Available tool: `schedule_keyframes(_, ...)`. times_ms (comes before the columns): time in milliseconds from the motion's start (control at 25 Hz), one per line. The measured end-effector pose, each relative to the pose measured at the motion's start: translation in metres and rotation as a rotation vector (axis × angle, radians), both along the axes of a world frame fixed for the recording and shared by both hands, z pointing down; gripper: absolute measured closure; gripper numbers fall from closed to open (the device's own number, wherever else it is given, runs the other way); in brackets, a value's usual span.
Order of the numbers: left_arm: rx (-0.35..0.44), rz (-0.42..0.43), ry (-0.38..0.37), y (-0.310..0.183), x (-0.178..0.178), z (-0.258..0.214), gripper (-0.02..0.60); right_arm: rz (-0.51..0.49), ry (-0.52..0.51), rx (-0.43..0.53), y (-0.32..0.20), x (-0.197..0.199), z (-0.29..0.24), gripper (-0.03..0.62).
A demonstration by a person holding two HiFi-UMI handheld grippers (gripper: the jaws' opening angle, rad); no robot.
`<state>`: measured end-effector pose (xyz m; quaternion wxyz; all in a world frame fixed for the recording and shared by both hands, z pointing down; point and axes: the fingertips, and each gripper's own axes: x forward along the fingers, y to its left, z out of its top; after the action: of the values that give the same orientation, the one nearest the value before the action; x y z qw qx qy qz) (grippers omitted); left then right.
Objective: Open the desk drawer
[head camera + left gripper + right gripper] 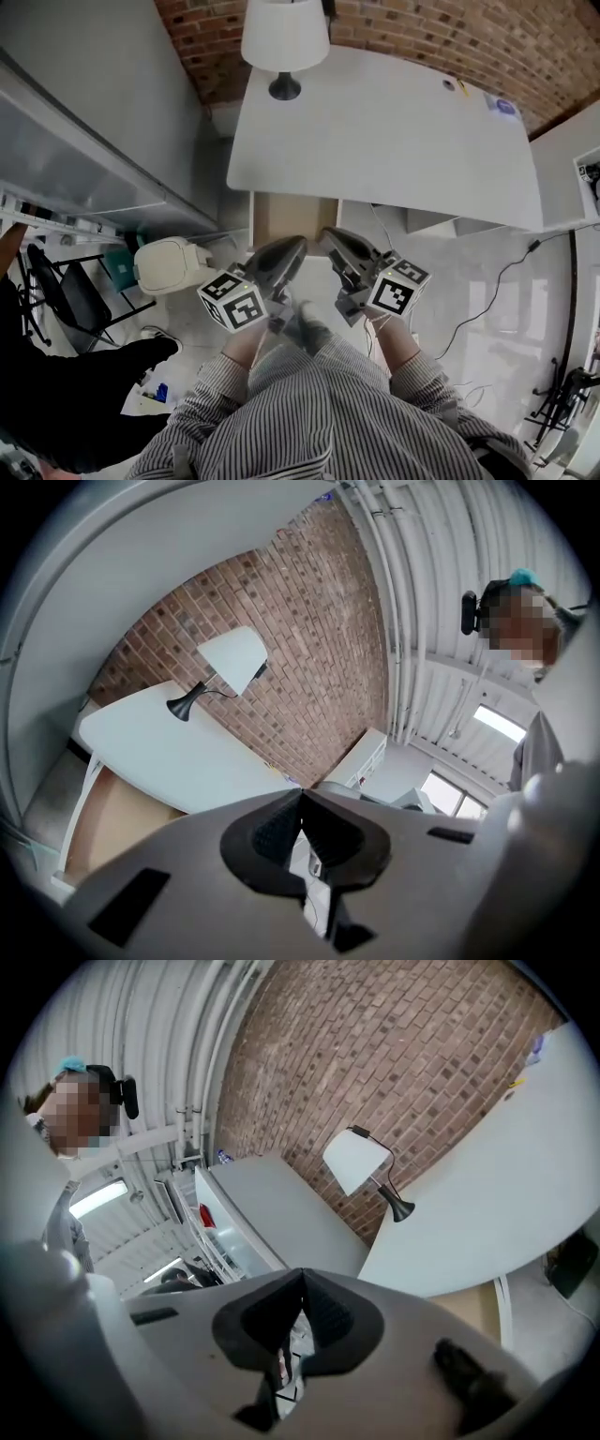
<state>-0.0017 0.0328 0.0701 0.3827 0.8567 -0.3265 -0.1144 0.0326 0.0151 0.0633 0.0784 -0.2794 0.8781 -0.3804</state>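
left gripper (298, 246): jaws pressed together, empty | right gripper (330, 236): jaws pressed together, empty | desk drawer (294, 217): stands open, ahead of both grippers, untouched

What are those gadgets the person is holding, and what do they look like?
Two grey tools, the left gripper and right gripper, each with tapering jaws, black ribbed pads and a cube of black-and-white square markers. Sleeves are finely striped.
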Motion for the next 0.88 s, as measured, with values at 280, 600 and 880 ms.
schedule_keyframes(280,0.082,0.0,-0.1,0.003,0.01,-0.04,0.569,-0.004,0.042,0.107,0.006,0.0,-0.045,0.577)
schedule_keyframes(600,0.143,-0.039,-0.119,-0.001,0.007,-0.068,0.569,0.083,0.13,0.198,0.004,0.013,-0.07,0.577)
schedule_keyframes(880,0.206,-0.048,-0.178,-0.004,0.009,-0.078,0.569,0.077,0.188,0.267,0.005,0.008,-0.079,0.577)
